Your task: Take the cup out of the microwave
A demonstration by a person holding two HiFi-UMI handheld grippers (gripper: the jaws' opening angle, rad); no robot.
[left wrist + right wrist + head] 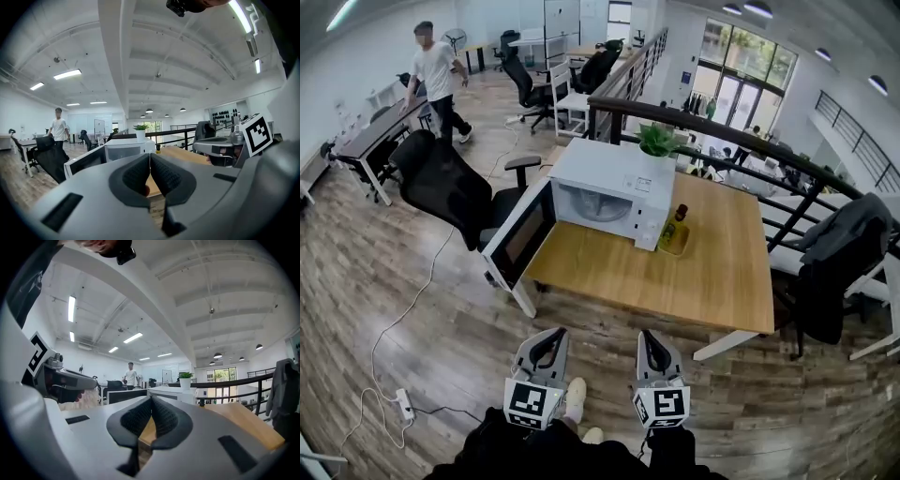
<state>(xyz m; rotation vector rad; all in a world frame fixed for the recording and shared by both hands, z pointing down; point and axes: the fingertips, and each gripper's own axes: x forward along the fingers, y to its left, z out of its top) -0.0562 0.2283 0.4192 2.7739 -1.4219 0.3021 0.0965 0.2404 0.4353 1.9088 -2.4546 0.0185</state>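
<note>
A white microwave (614, 187) stands at the far left of a wooden table (712, 272), its door (518, 234) swung open to the left. I cannot make out a cup in the cavity. Both grippers hover side by side short of the table's near edge, well away from the microwave. My left gripper (552, 337) is shut with nothing in it, and so is my right gripper (649, 337). In the left gripper view the pads (140, 176) touch, and the microwave (125, 149) lies ahead. In the right gripper view the pads (140, 418) also meet, with the microwave (171, 393) beyond them.
A dark bottle (678, 221) stands on a small tray right of the microwave, and a potted plant (656, 141) sits behind it. A black office chair (450, 187) is left of the open door. A person (436, 75) walks at the far left. A power strip (403, 403) lies on the floor.
</note>
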